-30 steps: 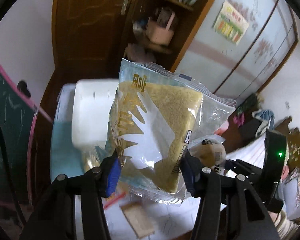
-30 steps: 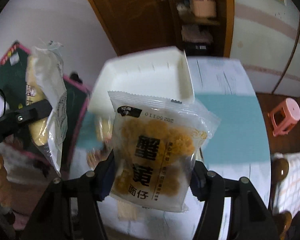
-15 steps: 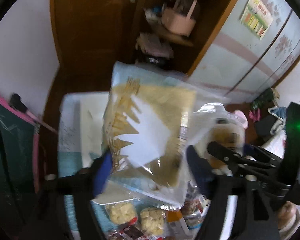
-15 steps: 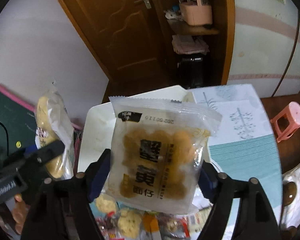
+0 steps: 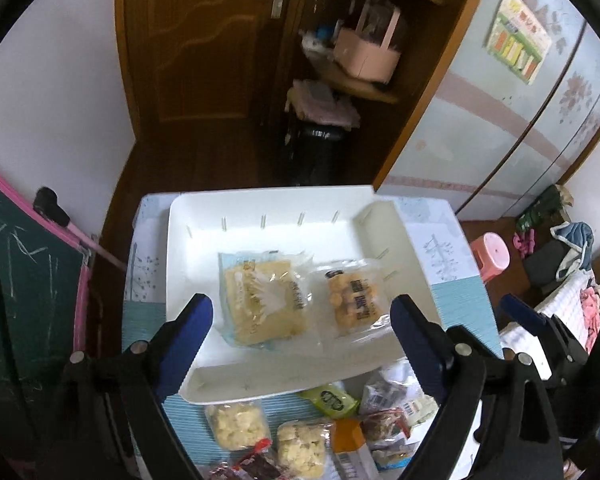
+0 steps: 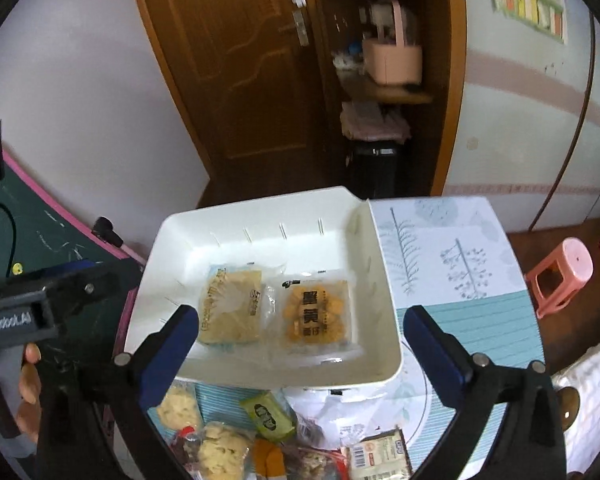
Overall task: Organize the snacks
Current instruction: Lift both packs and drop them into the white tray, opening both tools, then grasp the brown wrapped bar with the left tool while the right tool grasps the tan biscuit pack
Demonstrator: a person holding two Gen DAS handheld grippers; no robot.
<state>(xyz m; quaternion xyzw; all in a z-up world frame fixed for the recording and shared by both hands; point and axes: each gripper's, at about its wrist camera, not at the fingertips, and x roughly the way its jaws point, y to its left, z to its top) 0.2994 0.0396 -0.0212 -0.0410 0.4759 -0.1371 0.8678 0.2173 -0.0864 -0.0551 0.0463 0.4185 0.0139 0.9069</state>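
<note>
Through my left wrist view, my left jaws (image 5: 302, 320) have just been opening and stand wide with nothing between them. The sandwich pack (image 5: 263, 304) and the orange snack pack (image 5: 354, 298) lie side by side in the white bin (image 5: 268, 210), just touching.

Through my right wrist view, my right jaws (image 6: 300, 330) have also just been opening, fully spread and empty above the same two packs. By my reckoning two snacks are sorted; a heap of loose packets (image 6: 260, 440) on the worktop (image 6: 480, 320) in front of the bin remains.
</note>
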